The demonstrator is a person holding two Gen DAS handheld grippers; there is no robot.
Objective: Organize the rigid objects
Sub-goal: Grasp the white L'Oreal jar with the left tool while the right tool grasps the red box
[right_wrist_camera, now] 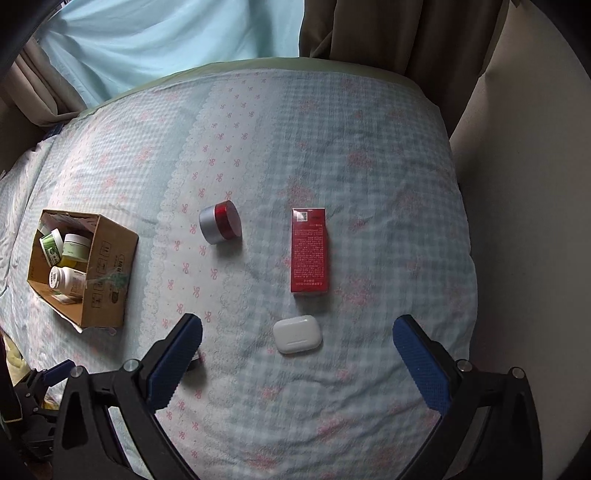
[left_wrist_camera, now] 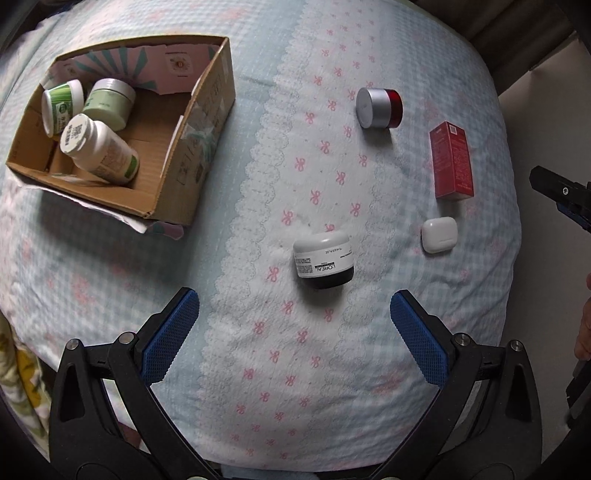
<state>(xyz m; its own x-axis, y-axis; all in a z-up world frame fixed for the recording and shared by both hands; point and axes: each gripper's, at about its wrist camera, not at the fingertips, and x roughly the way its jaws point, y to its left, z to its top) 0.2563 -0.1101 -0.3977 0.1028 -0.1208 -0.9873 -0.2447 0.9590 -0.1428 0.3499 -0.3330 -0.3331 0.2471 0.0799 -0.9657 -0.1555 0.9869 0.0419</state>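
A cardboard box [left_wrist_camera: 207, 122] at the left holds a white pill bottle [left_wrist_camera: 99, 147] and two green jars [left_wrist_camera: 109, 101]. On the bed lie a white-and-black L'Oreal jar [left_wrist_camera: 323, 260], a red jar with a silver lid [left_wrist_camera: 378, 108], a red carton [left_wrist_camera: 451, 160] and a white earbud case [left_wrist_camera: 439, 234]. My left gripper [left_wrist_camera: 295, 306] is open and empty, just short of the L'Oreal jar. My right gripper [right_wrist_camera: 297, 332] is open and empty, with the earbud case [right_wrist_camera: 297, 334] between its fingertips. The red carton [right_wrist_camera: 309, 251], red jar [right_wrist_camera: 220, 221] and box [right_wrist_camera: 110, 273] lie beyond.
The bed has a light blue checked cover with pink bows [left_wrist_camera: 295, 369]. Curtains [right_wrist_camera: 388, 33] hang behind the bed and a wall [right_wrist_camera: 517, 184] stands at its right edge. The other gripper shows at the right edge of the left wrist view [left_wrist_camera: 565, 199].
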